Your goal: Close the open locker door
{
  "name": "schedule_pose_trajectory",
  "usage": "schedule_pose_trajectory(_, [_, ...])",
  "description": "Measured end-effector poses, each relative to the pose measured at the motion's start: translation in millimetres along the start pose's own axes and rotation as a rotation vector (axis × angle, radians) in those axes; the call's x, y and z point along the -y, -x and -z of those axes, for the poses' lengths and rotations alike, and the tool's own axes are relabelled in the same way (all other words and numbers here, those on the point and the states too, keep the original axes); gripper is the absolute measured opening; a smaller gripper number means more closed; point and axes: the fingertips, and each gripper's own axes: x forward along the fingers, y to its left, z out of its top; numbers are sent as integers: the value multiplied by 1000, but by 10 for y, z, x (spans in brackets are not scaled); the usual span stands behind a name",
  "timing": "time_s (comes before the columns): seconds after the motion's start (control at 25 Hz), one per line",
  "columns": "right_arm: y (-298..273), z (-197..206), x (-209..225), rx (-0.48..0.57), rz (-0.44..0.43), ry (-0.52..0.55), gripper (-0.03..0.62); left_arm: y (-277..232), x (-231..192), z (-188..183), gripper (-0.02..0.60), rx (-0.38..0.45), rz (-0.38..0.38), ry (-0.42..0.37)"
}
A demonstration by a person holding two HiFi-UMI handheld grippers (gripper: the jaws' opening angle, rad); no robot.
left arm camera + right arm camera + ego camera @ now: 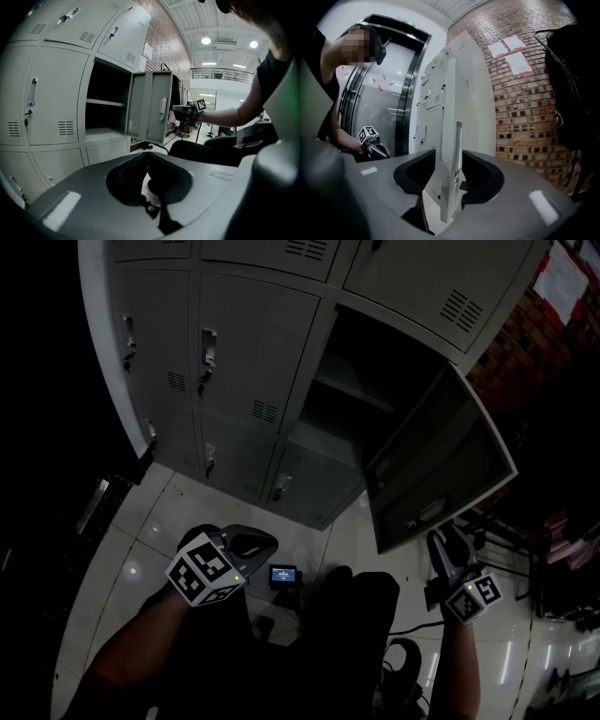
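Note:
The grey locker bank (234,343) has one compartment (361,381) open, with a shelf inside. Its door (441,465) swings out to the right, and in the left gripper view that door (150,112) stands about square to the lockers. My right gripper (445,545) is at the door's free edge. In the right gripper view the door edge (447,154) stands between the spread jaws of my right gripper (449,164), with a gap on each side. My left gripper (258,545) hangs low in front of the lockers, its fingertips together on nothing.
A brick wall (520,108) with papers pinned on it stands right of the lockers. A black bag (574,84) hangs at the far right. On the glossy tiled floor (141,540) lies a small device with a lit screen (283,575), with cables near it.

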Motion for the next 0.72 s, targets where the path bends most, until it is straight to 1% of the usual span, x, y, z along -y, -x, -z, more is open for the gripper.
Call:
schedule_pose_trajectory(0.08, [-96, -5, 22, -4, -1, 10, 192, -3, 4, -1, 12, 0, 0, 0])
schedule_pose_trajectory(0.16, [-217, -68, -18, 18, 2, -13, 193, -4, 5, 0, 12, 0, -1, 0])
schedule_pose_trajectory(0.2, [-254, -77, -7, 24, 20, -14, 186, -3, 5, 0, 12, -1, -2, 0])
schedule_pose_trajectory(0.24, [-270, -64, 23, 24, 47, 0, 154, -1, 5, 0, 12, -1, -2, 1])
schedule_pose_trajectory(0.28, [-273, -40, 49, 20, 71, 21, 144, 2, 6, -2, 12, -1, -2, 1])
schedule_pose_trajectory(0.36, [-289, -17, 24, 23, 86, 42, 145, 5, 5, -8, 12, 1, -1, 2])
schedule_pose_trajectory(0.52, [-412, -108, -220, 71, 30, -4, 149, 3, 2, -3, 12, 2, 0, 3])
schedule_pose_trajectory(0.64, [-460, -72, -302, 52, -8, -2, 152, 0, 8, -7, 12, 2, 1, 3])
schedule_pose_trajectory(0.72, [-534, -122, -447, 63, -62, -19, 151, 3, 8, -7, 12, 1, 1, 3])
